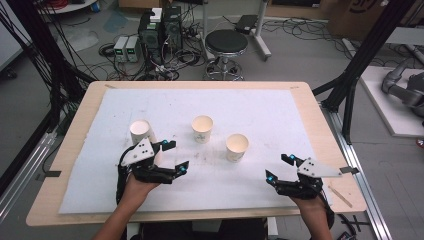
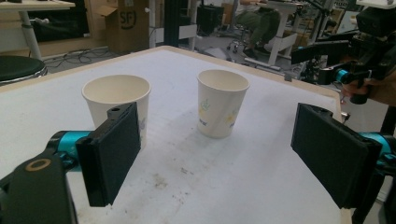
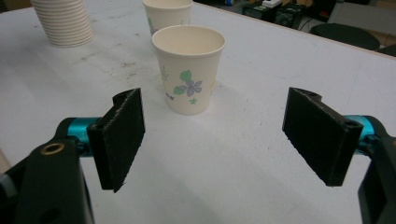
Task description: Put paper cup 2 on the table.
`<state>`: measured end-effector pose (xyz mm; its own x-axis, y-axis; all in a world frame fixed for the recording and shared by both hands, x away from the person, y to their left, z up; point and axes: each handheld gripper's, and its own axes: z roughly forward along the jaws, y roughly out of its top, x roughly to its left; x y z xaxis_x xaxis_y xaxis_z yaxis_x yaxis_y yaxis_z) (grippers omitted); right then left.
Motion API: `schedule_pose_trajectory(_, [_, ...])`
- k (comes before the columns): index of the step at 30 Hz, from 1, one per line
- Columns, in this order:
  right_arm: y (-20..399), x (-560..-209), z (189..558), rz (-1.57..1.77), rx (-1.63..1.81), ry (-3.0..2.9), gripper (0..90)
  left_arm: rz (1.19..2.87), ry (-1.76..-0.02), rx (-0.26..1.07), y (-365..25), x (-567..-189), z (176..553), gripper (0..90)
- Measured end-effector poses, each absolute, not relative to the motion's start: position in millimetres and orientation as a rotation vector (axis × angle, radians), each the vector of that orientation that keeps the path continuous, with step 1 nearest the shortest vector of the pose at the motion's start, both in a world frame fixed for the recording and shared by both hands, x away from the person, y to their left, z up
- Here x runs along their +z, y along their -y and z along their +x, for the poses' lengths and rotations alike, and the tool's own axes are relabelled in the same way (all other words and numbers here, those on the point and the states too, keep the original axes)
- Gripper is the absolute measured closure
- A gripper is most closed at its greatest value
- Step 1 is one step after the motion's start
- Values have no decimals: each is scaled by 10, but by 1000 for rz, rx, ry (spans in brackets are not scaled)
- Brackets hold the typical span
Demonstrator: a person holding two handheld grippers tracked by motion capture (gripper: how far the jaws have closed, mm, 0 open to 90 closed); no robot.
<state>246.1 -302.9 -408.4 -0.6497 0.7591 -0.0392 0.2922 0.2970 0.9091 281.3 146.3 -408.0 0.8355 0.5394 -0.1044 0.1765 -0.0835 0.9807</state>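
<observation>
Three paper cup items stand on the white mat [image 1: 150, 105]. A stack of cups [image 1: 140, 131] [image 3: 65, 21] is at the left, just behind my left gripper's grey plate. A single cup [image 1: 202, 128] [image 2: 117, 105] [image 3: 167, 14] stands in the middle. A flower-printed cup [image 1: 236, 147] [image 2: 222, 102] [image 3: 189, 67] stands to its right. My left gripper [image 1: 176, 155] [image 2: 223, 156] is open and empty, jaws pointing right toward the two single cups. My right gripper [image 1: 279, 167] [image 3: 224, 140] is open and empty, pointing left at the flower-printed cup, a short way off.
The mat covers a wooden table [image 1: 320, 130] whose bare edge runs along the right side. A black stool [image 1: 226, 42], computer boxes and cables sit on the floor beyond the far edge. In the left gripper view the right gripper [image 2: 359, 70] is at the upper right.
</observation>
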Motion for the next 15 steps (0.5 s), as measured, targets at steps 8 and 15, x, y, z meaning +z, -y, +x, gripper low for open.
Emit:
schedule_pose_trajectory(8, [2993,-4068,2366,918,1298,-2095,216,1632,-570,351,-1683,-4110,2609,159])
schedule_pose_trajectory(15, [2948,-4059,2373,916,1285,-2094,216,1619,-585,381,-1806,-4153,2553,161])
